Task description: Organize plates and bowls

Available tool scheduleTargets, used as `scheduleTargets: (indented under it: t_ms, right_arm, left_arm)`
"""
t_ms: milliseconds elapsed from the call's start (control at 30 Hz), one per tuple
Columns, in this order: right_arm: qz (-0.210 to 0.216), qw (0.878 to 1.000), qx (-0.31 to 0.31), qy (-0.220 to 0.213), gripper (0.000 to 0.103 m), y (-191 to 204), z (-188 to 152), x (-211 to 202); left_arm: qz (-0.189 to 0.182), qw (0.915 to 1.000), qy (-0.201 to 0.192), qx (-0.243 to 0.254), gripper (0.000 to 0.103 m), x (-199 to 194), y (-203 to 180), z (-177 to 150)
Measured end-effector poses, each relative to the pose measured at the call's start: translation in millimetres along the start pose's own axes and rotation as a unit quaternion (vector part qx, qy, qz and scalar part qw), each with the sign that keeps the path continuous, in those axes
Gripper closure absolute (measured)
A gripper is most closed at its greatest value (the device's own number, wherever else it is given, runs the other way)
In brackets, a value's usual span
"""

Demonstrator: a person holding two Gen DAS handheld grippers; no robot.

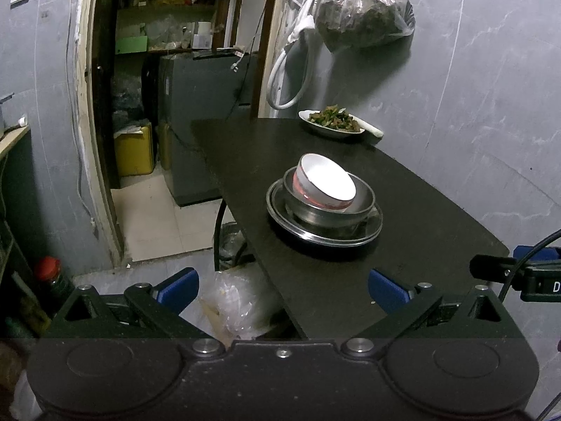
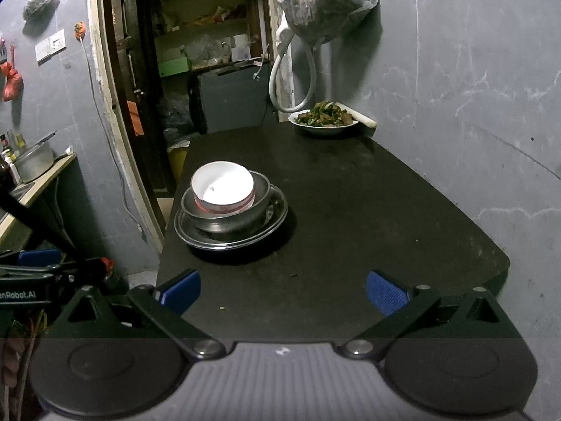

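We list: white ceramic bowl with red band (image 2: 223, 189) tilted inside steel bowl (image 2: 228, 212), on round steel plate (image 2: 231, 233), near black table's (image 2: 350, 210) left edge, white dish of what look like greens (image 2: 324, 118) at far edge, left gripper (image 1: 282, 289) and right gripper (image 2: 283, 289) both spread wide, holding nothing.

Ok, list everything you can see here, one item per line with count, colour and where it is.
white bowl: one, white with a red band, tilted inside the steel bowl.
steel bowl: one, silver, on the steel plate.
steel plate: one, silver, on the table's left part.
dish of greens: one, white dish, far end by the wall.
table: one, black.
plastic bag: one, clear with dark contents, hanging on the wall.
hose: one, white, looped below the bag.
metal pot: one, grey, on the left counter.
left gripper: blue pads, jaws open, empty.
right gripper: blue pads, jaws open, empty.
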State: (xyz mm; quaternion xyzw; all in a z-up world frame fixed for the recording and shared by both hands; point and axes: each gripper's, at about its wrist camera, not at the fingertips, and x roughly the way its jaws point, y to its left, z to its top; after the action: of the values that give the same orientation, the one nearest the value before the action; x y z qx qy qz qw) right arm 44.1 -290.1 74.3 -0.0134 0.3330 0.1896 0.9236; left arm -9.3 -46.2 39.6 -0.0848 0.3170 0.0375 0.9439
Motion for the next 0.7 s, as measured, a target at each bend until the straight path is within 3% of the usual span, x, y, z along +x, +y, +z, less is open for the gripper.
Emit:
scheduleTargets:
  t_ms: [700]
  right_arm:
    - [-0.001,1.000,0.002,0.012,0.000,-0.9,-3.3,6.4]
  left_arm:
    - [0.001,1.0000,0.006,-0.001,0.001,2.9,3.1,-1.5]
